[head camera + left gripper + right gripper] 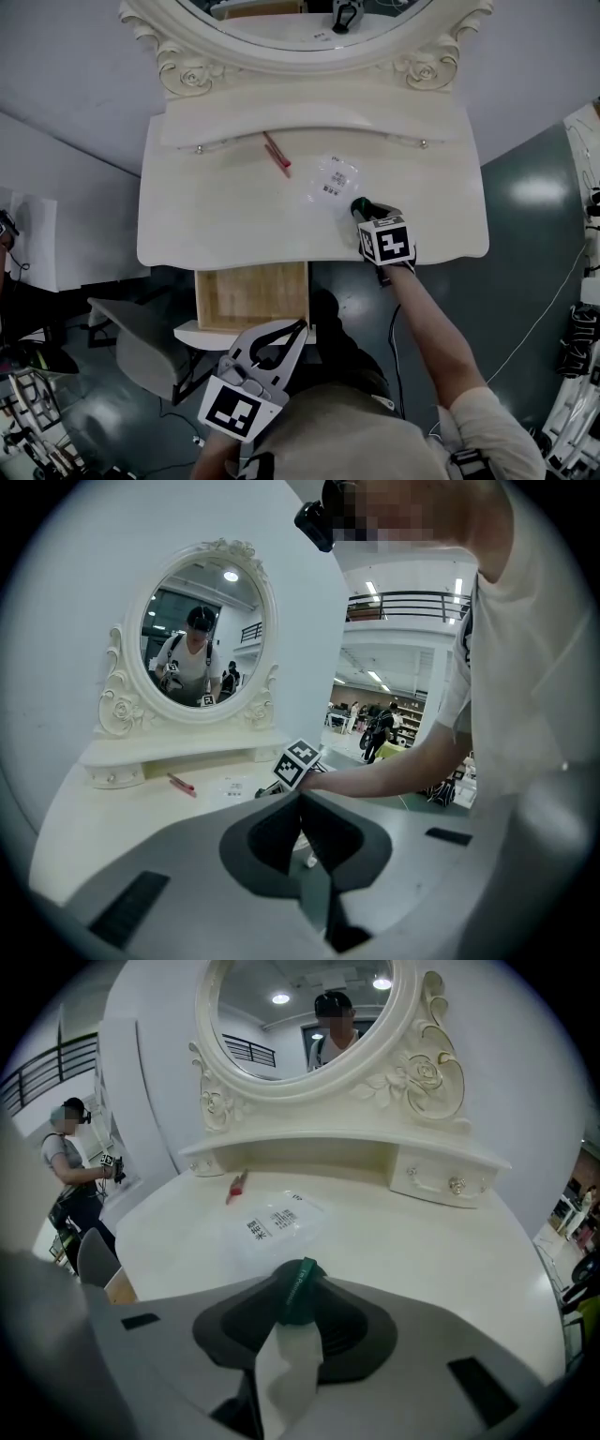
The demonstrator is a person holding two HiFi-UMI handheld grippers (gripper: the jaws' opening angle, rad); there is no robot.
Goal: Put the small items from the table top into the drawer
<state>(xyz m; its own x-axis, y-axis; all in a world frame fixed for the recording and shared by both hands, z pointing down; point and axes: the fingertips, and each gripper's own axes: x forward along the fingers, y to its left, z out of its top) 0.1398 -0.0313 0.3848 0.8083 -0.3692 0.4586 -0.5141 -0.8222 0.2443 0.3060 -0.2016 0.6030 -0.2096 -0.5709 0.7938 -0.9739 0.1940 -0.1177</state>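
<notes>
The small item with a dark green end and a white papery body [287, 1372] sits between my right gripper's [302, 1277] jaws. They stand narrow and look clamped on it. Its long axis runs along the jaws, green end foremost. That gripper is low over the cream dressing table's top [216, 225], just beside the clear plastic packet with a printed label [333, 178]. Two thin red sticks [277, 153] lie further off, toward the mirror. The open pale wooden drawer [251, 295] lies below the table's front edge, to my left, so I judge the carry must clear that edge and then drop. My left gripper [298, 326], jaws together and empty, hovers at the drawer's near right corner and crowds that path.
</notes>
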